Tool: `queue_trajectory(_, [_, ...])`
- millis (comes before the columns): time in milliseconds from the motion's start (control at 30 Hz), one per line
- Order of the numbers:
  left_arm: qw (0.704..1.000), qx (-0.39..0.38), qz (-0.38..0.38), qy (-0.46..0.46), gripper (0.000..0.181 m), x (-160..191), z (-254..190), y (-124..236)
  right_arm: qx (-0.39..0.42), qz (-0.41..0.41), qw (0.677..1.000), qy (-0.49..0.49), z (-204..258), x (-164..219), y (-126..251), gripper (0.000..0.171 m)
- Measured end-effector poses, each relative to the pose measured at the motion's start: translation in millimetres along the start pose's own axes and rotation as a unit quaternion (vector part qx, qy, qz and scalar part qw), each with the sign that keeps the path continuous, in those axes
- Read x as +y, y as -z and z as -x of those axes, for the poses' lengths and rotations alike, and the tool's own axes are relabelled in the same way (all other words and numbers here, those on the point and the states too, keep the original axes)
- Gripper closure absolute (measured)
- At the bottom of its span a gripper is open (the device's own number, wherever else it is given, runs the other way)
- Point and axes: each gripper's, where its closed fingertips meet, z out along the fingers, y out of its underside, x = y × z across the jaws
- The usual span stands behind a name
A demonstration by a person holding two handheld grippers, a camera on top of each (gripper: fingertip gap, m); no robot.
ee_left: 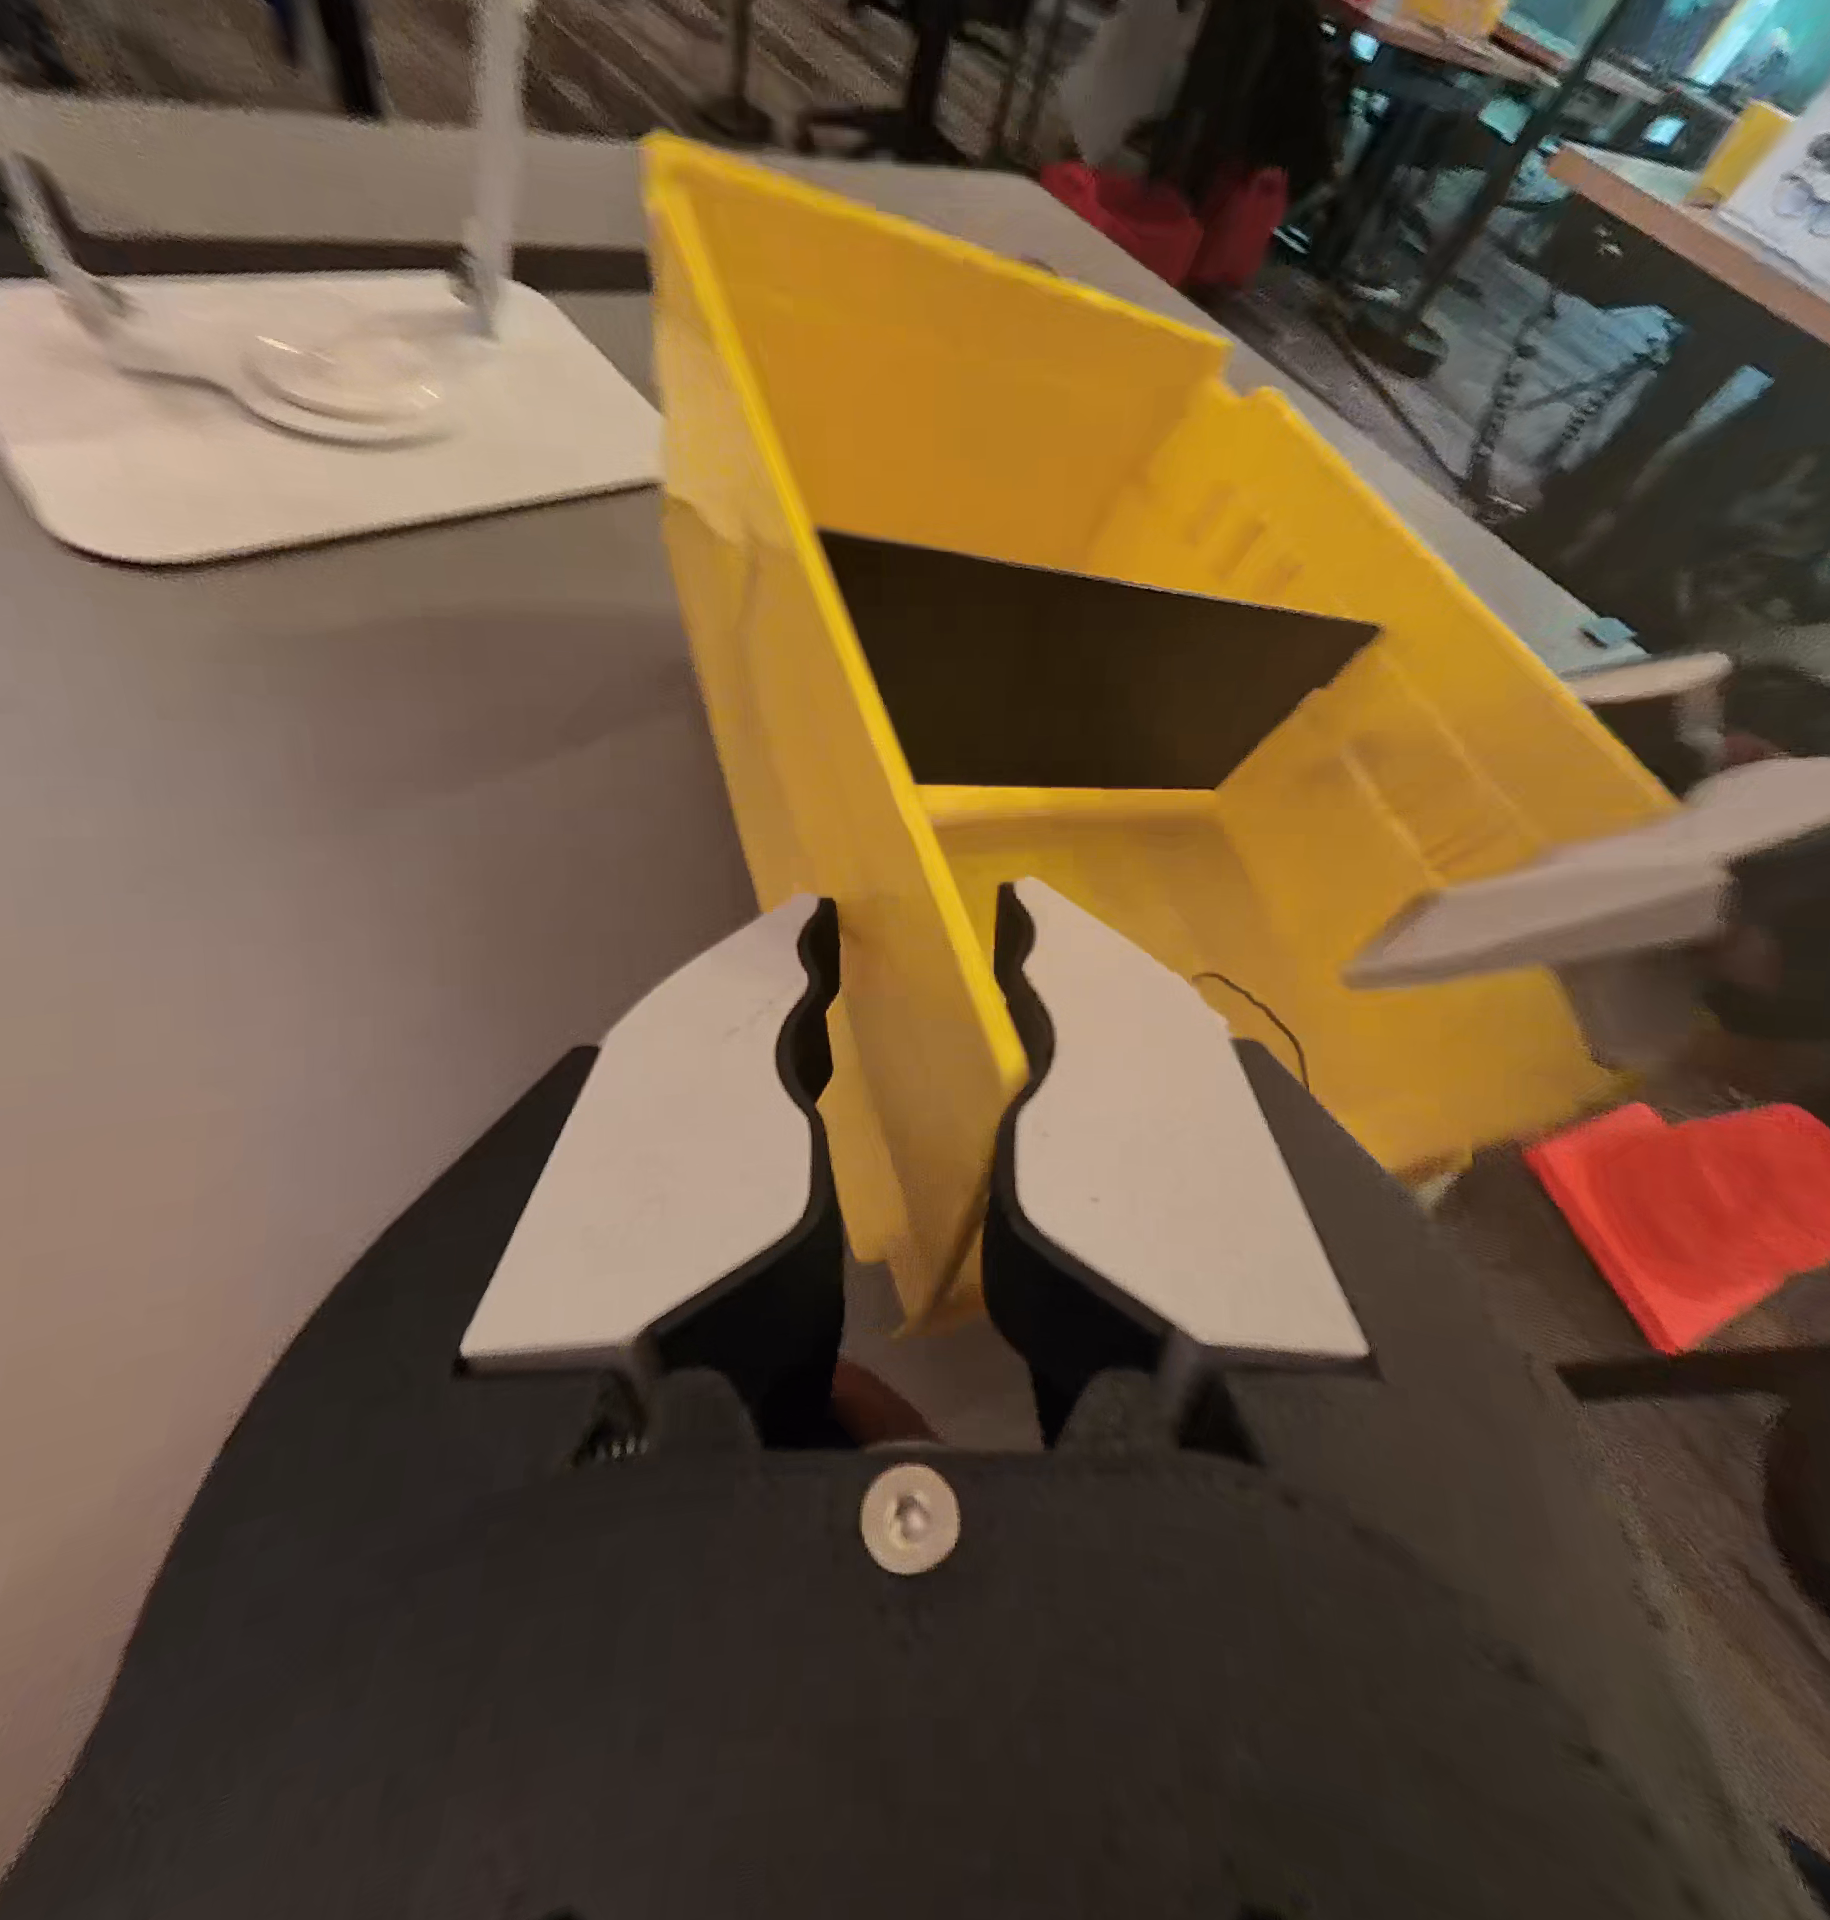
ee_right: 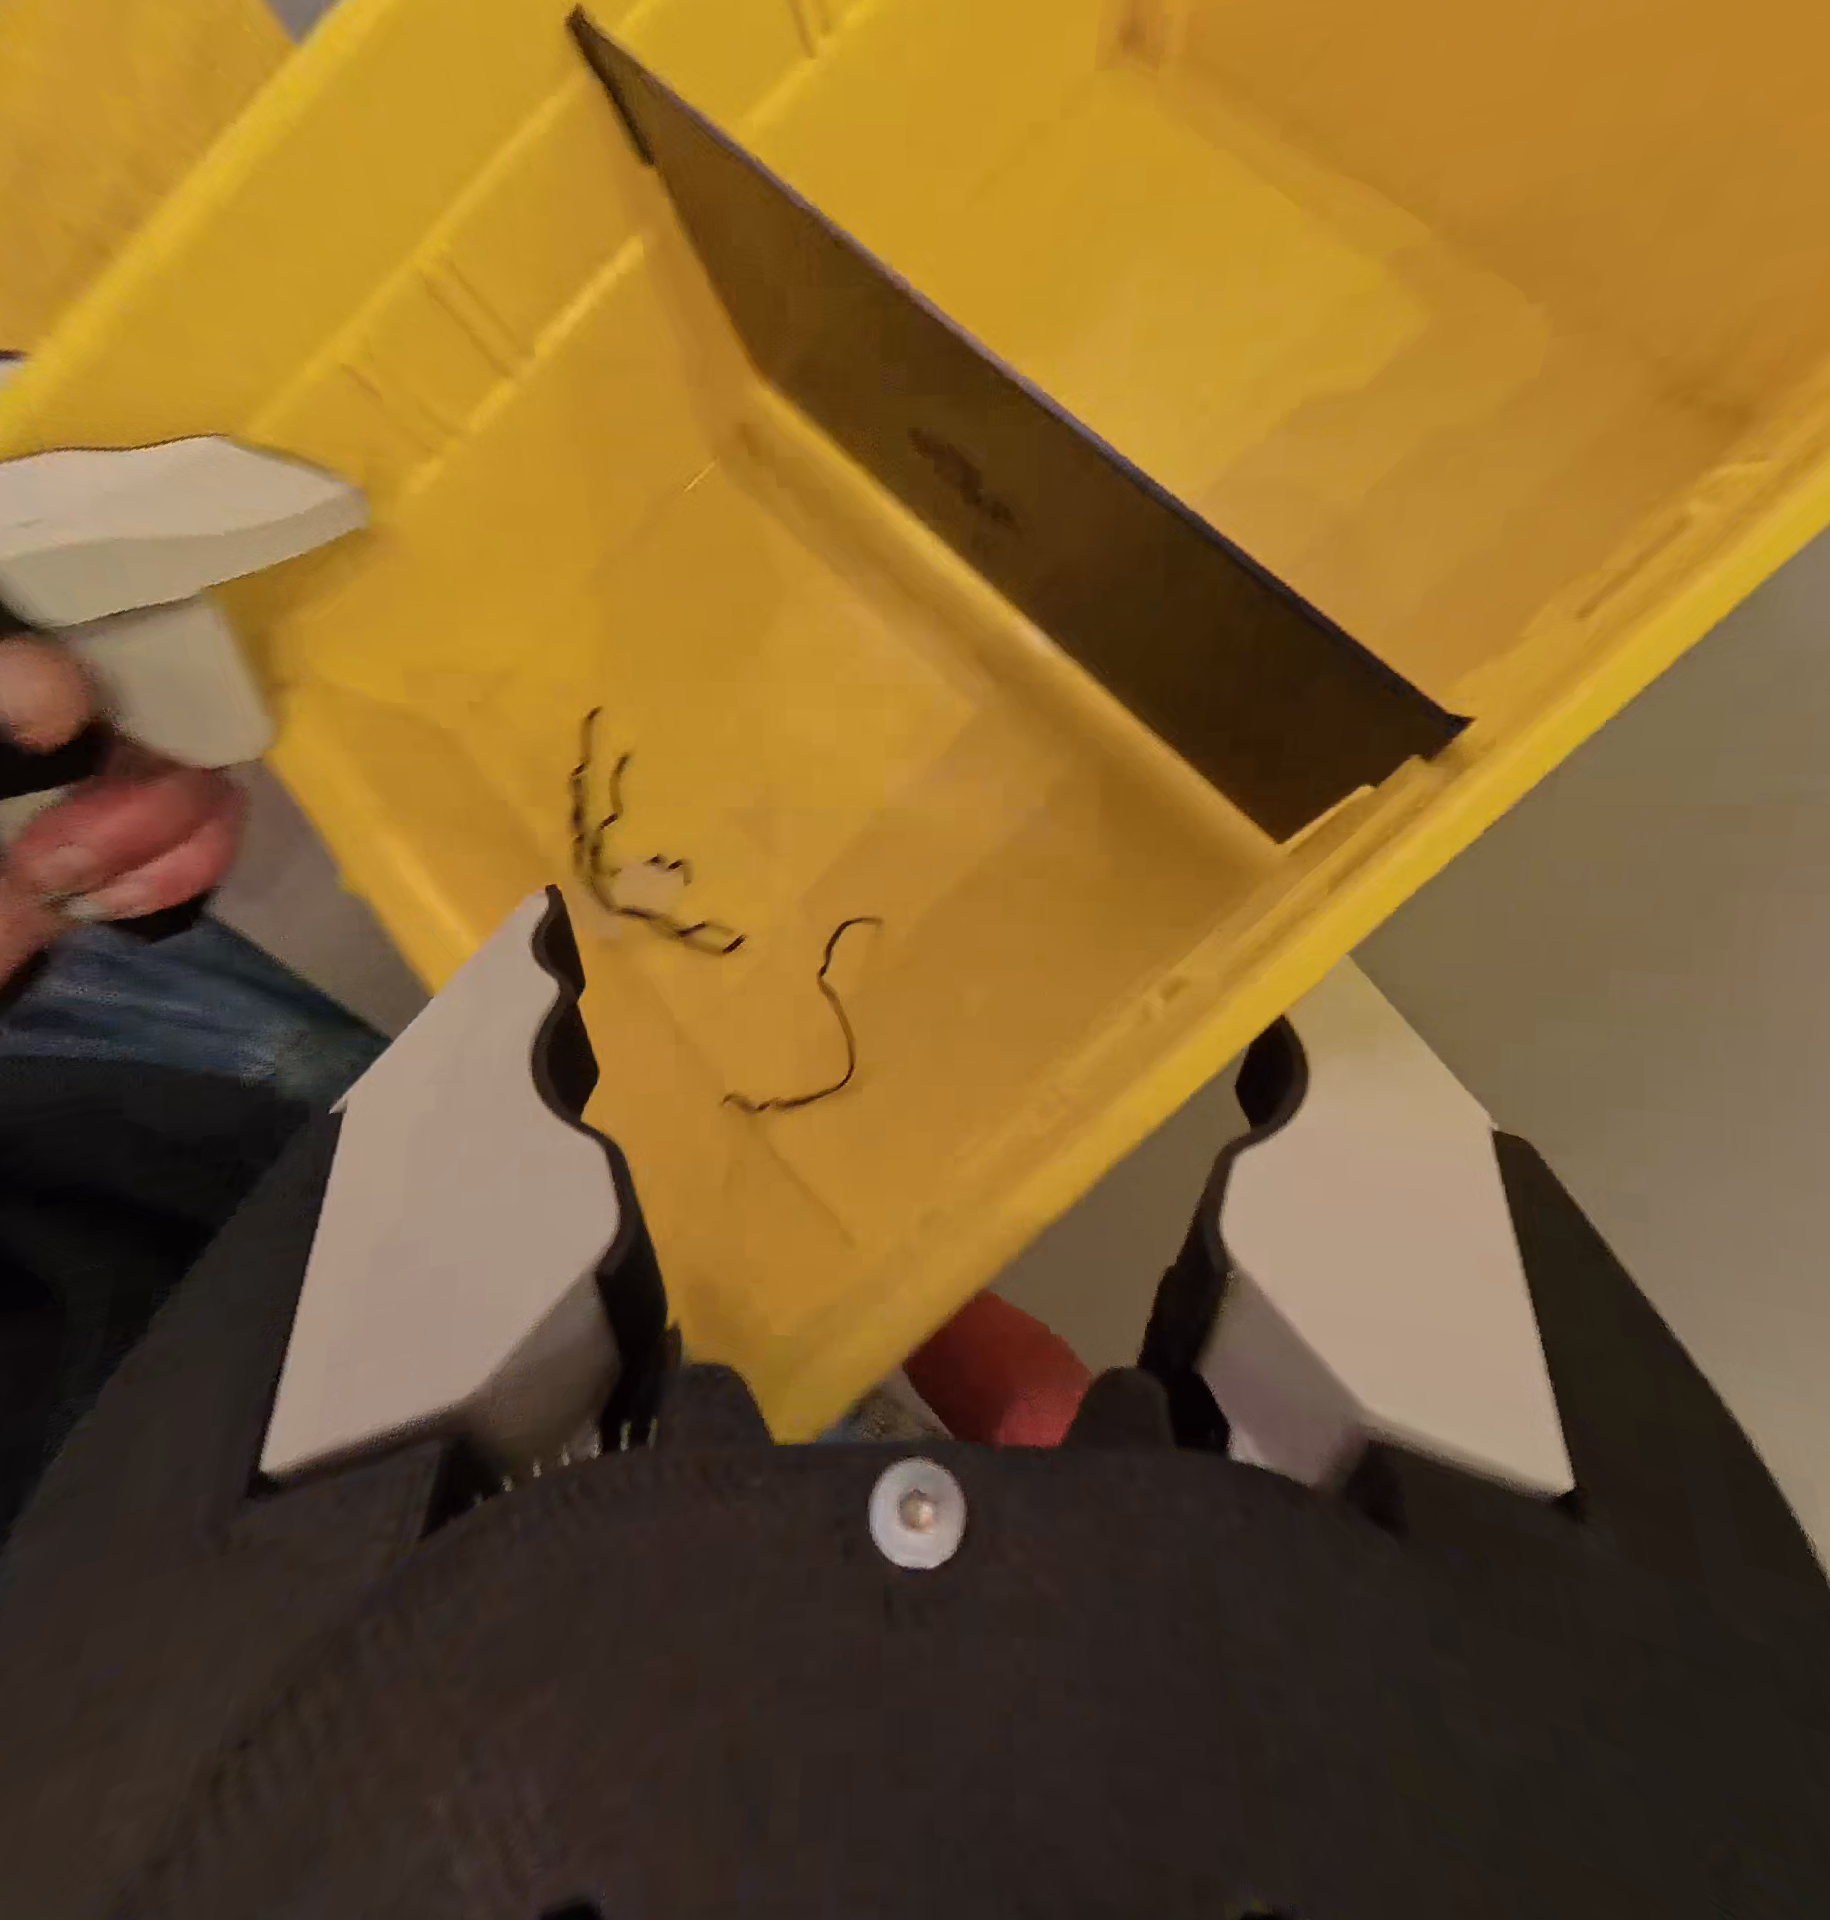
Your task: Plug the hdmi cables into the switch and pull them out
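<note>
Plugging looks unstarted: neither HDMI cables nor switch appear, while the left hand-held gripper [ee_left: 916, 971] clamps the yellow bin's [ee_left: 952, 436] side wall at centre frame and the right hand-held gripper [ee_right: 916, 997] gapes, empty.

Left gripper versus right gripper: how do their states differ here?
The left gripper is shut on the yellow bin's side wall; the right gripper is open, gripping nothing. The left straddles the wall's rim; the right hovers over the bin's corner. Both have white fingers on black bodies.
</note>
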Motion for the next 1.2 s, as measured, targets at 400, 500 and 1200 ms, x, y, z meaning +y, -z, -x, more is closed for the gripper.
queue_trajectory(400, [0.975,0.208,0.073,-0.024,0.122,26.4,-79.6,-13.5,0.148,0.07,0.985,0.058,-123.6,8.0,21.3,0.153])
queue_trajectory(500, [0.974,0.215,0.045,-0.047,0.124,9.8,-78.3,3.5,0.145,0.067,0.985,0.057,-133.5,7.5,25.1,0.16])
queue_trajectory(1200, [0.879,-0.365,0.178,-0.25,0.134,20.8,305.8,295.2,0.225,0.088,0.967,0.076,-256.9,4.1,75.6,0.148])
